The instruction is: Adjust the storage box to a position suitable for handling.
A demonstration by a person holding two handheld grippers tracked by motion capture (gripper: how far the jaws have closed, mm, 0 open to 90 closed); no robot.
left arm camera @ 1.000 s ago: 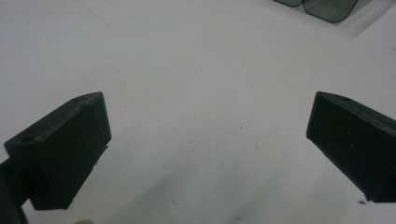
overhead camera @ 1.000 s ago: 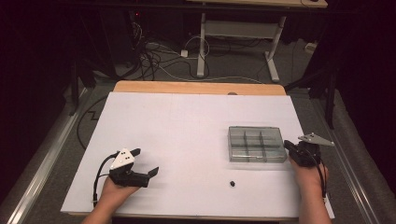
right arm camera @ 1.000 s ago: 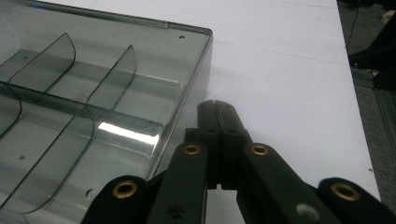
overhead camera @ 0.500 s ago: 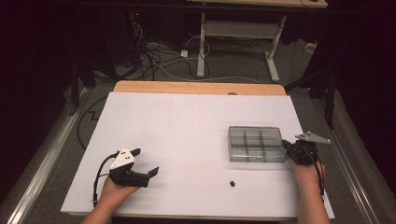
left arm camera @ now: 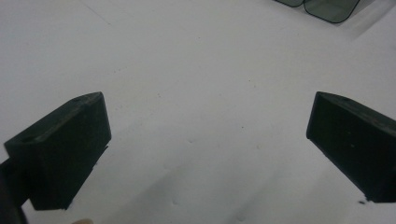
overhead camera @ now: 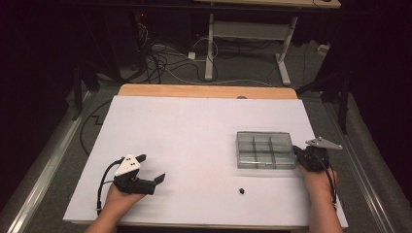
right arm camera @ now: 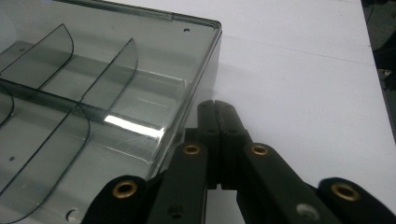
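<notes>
the small dark thing (overhead camera: 241, 191) on the white table (overhead camera: 194, 126) is too tiny to make out — a black speck near the front edge, between the two hands and closer to the right one, its shape and heading unreadable. in the left gripper view the clear box (left arm camera: 322, 5) is cut off by the top edge, a corner of it showing and no more. in the right gripper view the same box (right arm camera: 93, 93) runs off the left and bottom edges, so its full count of compartments cannot be read there; the high view shows the clear divided box (overhead camera: 265, 150) whole, with two rows of three cells, all looking bare.

the box lies flat on the right half of the table, its long axis running left to right across the table, its open top facing up.

the right gripper (overhead camera: 297, 151) sits at the box's right end, pointing toward the box; its jaws are pressed together with nothing between them, the tips just beside the outer wall near a corner (right arm camera: 215, 103) — whether they touch it is hard to say.

the left gripper (overhead camera: 150, 169) rests at the front left, well apart from the box, jaws spread wide over bare table (left arm camera: 205, 116).
</notes>
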